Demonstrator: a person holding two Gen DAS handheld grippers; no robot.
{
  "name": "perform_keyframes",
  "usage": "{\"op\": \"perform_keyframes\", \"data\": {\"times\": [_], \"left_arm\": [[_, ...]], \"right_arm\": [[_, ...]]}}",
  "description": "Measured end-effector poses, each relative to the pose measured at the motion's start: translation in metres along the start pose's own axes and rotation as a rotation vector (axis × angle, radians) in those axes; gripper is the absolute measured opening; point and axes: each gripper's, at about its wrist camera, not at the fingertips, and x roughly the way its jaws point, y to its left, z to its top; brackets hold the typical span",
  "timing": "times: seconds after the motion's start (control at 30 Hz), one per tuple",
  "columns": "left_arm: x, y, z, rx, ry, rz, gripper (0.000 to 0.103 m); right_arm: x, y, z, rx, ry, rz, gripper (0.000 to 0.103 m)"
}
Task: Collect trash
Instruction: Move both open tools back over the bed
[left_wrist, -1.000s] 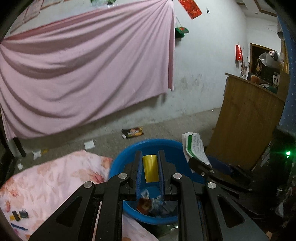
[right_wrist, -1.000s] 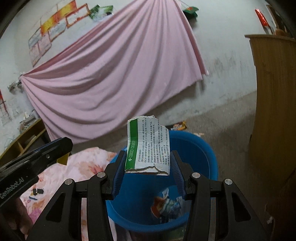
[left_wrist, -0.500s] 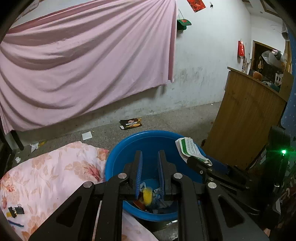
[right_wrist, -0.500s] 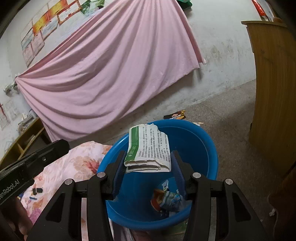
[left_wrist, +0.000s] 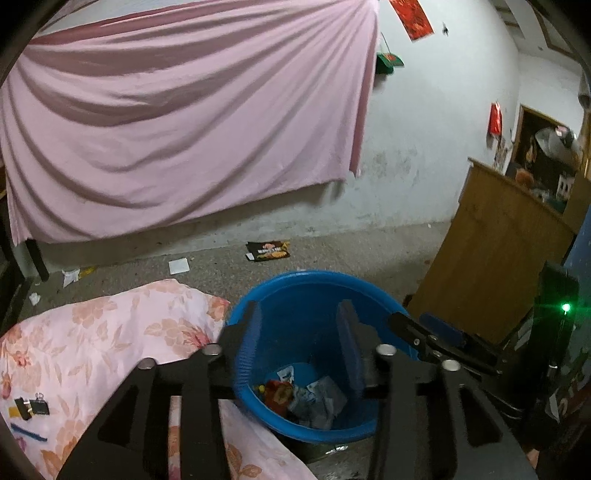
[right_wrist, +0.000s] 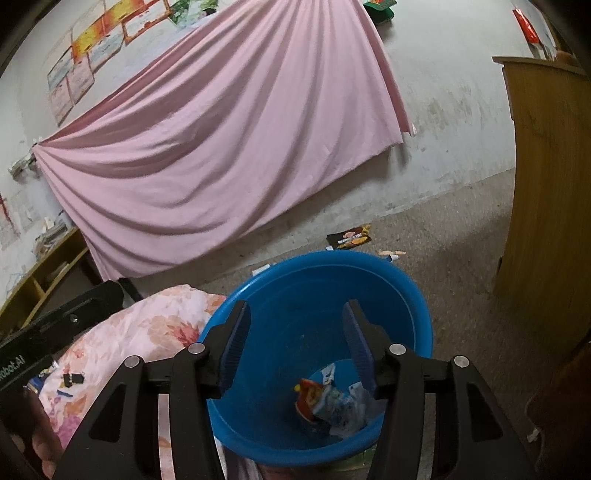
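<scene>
A blue plastic bucket (left_wrist: 314, 275) (right_wrist: 406, 314) stands on the floor below both grippers. Crumpled wrappers and paper (left_wrist: 306, 398) (right_wrist: 332, 402) lie in a pile at its bottom. My left gripper (left_wrist: 299, 306) hangs over the bucket's mouth, its jaws opening with nothing between them. My right gripper (right_wrist: 295, 305) is also above the bucket, jaws opening and empty. It shows from the side in the left wrist view (left_wrist: 417, 323), at the bucket's right rim.
Pink floral bedding (left_wrist: 110, 332) with binder clips (left_wrist: 35, 408) lies left of the bucket. A black snack packet (left_wrist: 269, 251) and white scraps (left_wrist: 179, 266) lie on the floor behind. A wooden cabinet (left_wrist: 498, 258) stands at the right. A pink sheet (left_wrist: 184, 129) covers the wall.
The yellow piece left my left gripper and fell into the bucket. The green-striped paper dropped from my right gripper into it too. Both jaws stand wider.
</scene>
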Motion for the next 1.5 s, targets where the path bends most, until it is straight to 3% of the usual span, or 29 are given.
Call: {"op": "perform_keyframes", "data": {"times": [0.13,0.3,0.37,0.47,0.57,0.63,0.87,1.1,1.33,1.5], "left_arm": [[-0.026,0.013,0.005,-0.031,-0.065,0.023,0.047],[-0.073,0.047,0.011,-0.108,-0.180,0.062,0.070],[-0.092,0.060,0.011,-0.127,-0.225,0.093,0.086],[-0.127,0.082,0.010,-0.149,-0.313,0.146,0.100],[-0.160,0.101,0.006,-0.158,-0.392,0.196,0.101],[-0.182,0.114,0.002,-0.161,-0.435,0.231,0.101],[-0.246,0.155,-0.015,-0.158,-0.512,0.331,0.101],[-0.293,0.181,-0.041,-0.144,-0.562,0.431,0.101],[-0.312,0.202,-0.073,-0.128,-0.599,0.505,0.101],[-0.306,0.217,-0.095,-0.145,-0.566,0.528,0.101]], "right_arm": [[-0.014,0.011,0.006,-0.016,-0.049,0.020,0.057],[-0.040,0.043,0.020,-0.069,-0.147,0.058,0.069],[-0.050,0.061,0.025,-0.099,-0.188,0.074,0.074],[-0.065,0.087,0.031,-0.133,-0.249,0.103,0.082],[-0.077,0.113,0.033,-0.163,-0.299,0.132,0.090],[-0.084,0.131,0.033,-0.178,-0.341,0.157,0.103],[-0.106,0.191,0.024,-0.232,-0.454,0.245,0.103],[-0.115,0.237,0.002,-0.277,-0.506,0.320,0.103],[-0.112,0.271,-0.027,-0.327,-0.553,0.391,0.103],[-0.090,0.286,-0.042,-0.392,-0.505,0.406,0.103]]}}
